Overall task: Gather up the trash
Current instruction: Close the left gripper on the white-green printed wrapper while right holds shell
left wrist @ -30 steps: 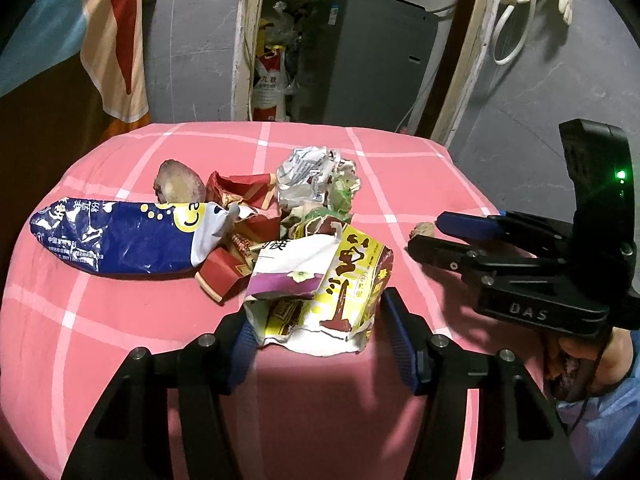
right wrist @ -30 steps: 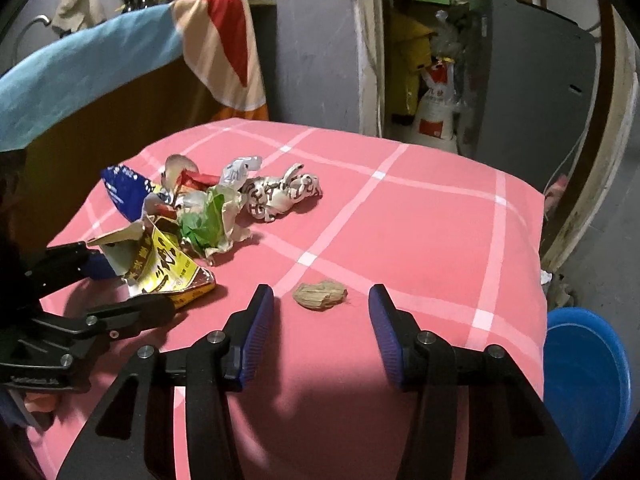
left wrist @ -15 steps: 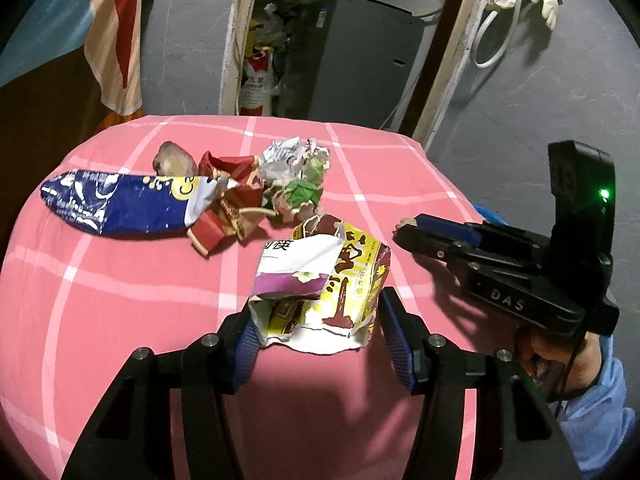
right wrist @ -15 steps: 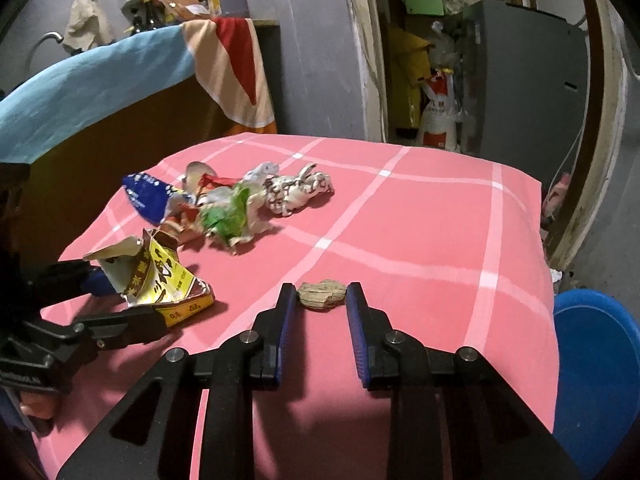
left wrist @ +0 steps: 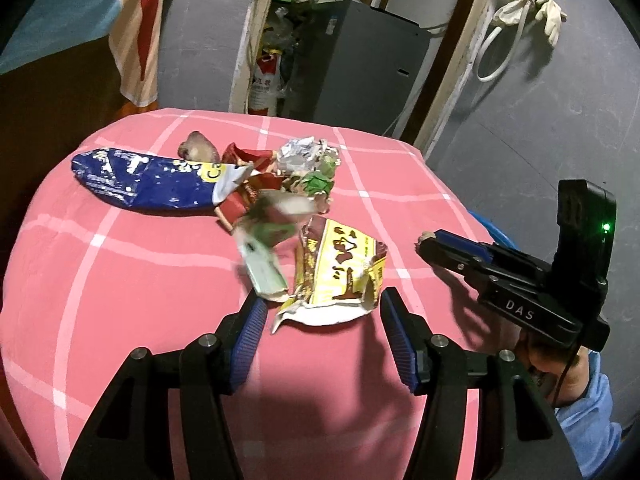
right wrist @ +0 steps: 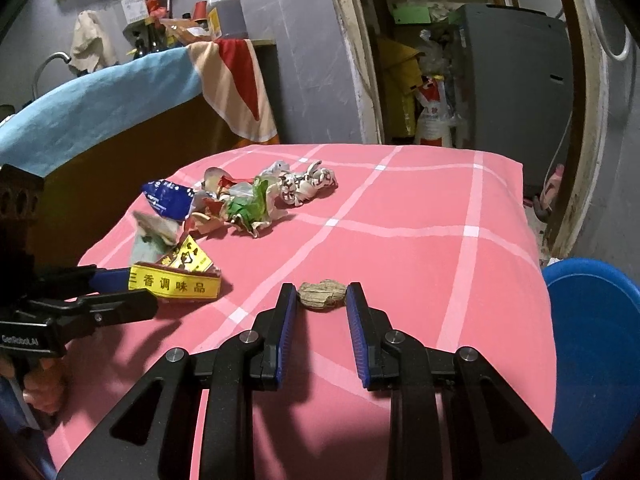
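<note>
On the pink checked tabletop (left wrist: 120,280), through the left wrist camera, I see my left gripper (left wrist: 322,312) with its fingers apart and a torn yellow wrapper (left wrist: 340,272) lying between them; I cannot tell whether the blue pads actually press on it, since its left and right edges sit just clear of or barely at the pads. A blurred greenish-white wrapper (left wrist: 264,252) is just beside the yellow one toward the left. Farther toward the table's far edge lies a heap: a long blue bag (left wrist: 148,184), a red wrapper (left wrist: 248,184), a crumpled silver-and-green wad (left wrist: 310,164) and a brownish scrap (left wrist: 198,150). Near the right edge my right gripper (left wrist: 426,240) comes in from the side with a small tan lump at its tip. In the right wrist camera, the right gripper (right wrist: 322,296) has just been closing, and its fingers now clamp on a small tan wad of paper (right wrist: 322,295) near the table's near edge. The left gripper (right wrist: 116,288) shows at the table's left edge, the yellow wrapper (right wrist: 176,280) at its fingers. A blue basin (right wrist: 592,340) stands off the table's right edge, below the tabletop.
</note>
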